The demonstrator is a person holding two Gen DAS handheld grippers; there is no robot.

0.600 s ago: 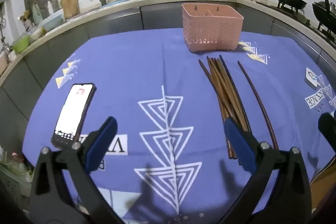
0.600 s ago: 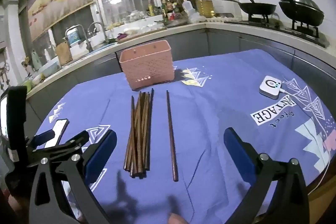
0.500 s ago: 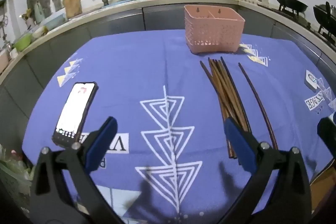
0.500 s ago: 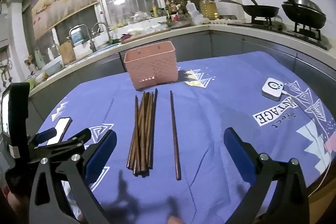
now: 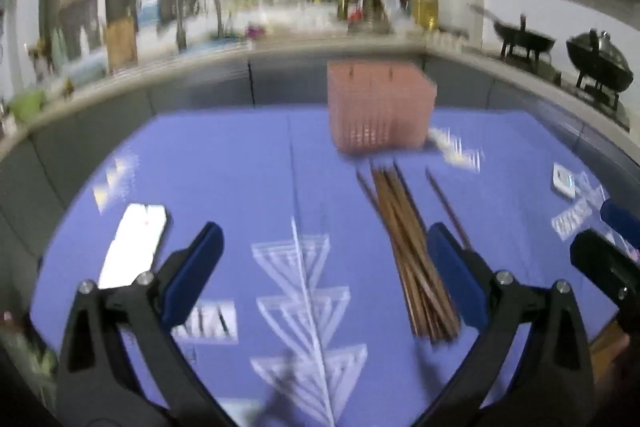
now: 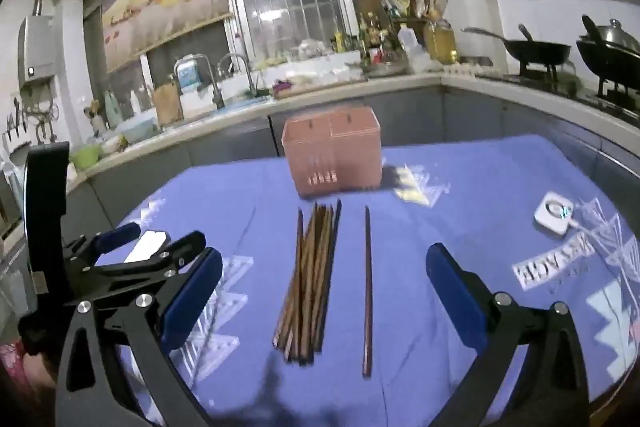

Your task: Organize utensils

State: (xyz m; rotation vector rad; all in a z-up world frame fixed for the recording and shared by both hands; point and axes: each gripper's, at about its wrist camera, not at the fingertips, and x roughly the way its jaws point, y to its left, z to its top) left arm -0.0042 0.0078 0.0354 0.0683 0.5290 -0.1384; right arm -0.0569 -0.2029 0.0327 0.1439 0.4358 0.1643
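A bundle of several brown chopsticks (image 6: pixel 310 275) lies on the blue tablecloth, with one single chopstick (image 6: pixel 367 291) apart to its right. A pink slotted utensil basket (image 6: pixel 334 157) stands upright behind them. The bundle (image 5: pixel 412 247) and basket (image 5: pixel 380 107) also show in the blurred left wrist view. My right gripper (image 6: pixel 324 287) is open and empty, above the near ends of the chopsticks. My left gripper (image 5: pixel 320 271) is open and empty, to the left of the bundle; it also shows in the right wrist view (image 6: pixel 132 255).
A phone (image 5: pixel 134 245) lies on the cloth at the left. A small white device (image 6: pixel 554 217) with a cable lies at the right. The kitchen counter (image 6: pixel 400 87) with sink, bottles and woks curves behind the table.
Both grippers have tilted and moved; the chopsticks and basket now sit lower in both views. The left view has become motion-blurred. Nothing was grasped.
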